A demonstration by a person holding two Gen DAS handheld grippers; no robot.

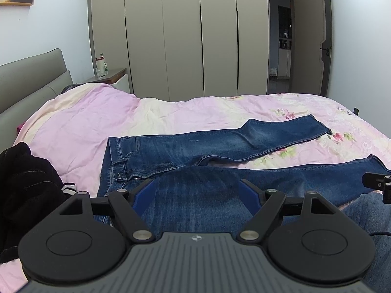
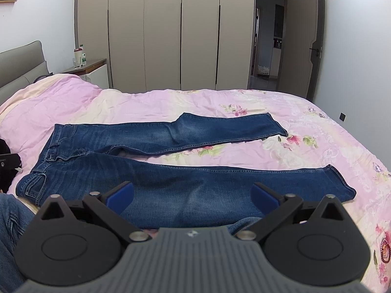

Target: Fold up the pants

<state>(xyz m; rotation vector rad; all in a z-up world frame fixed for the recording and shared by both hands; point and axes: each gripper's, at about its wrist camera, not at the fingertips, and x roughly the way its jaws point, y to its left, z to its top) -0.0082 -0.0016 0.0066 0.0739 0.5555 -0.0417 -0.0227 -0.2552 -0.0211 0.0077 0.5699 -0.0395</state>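
A pair of blue jeans lies flat on the pink bed cover, waistband to the left, the two legs spread apart toward the right. It also shows in the right wrist view. My left gripper is open and empty, above the near thigh part by the waistband. My right gripper is open and empty, above the middle of the near leg. The near leg's hem lies to the right; the far leg's hem lies farther back.
The bed has a pink floral cover and a grey headboard at left. A black garment lies at the left by the waistband. A nightstand with bottles, a wardrobe and an open door stand behind.
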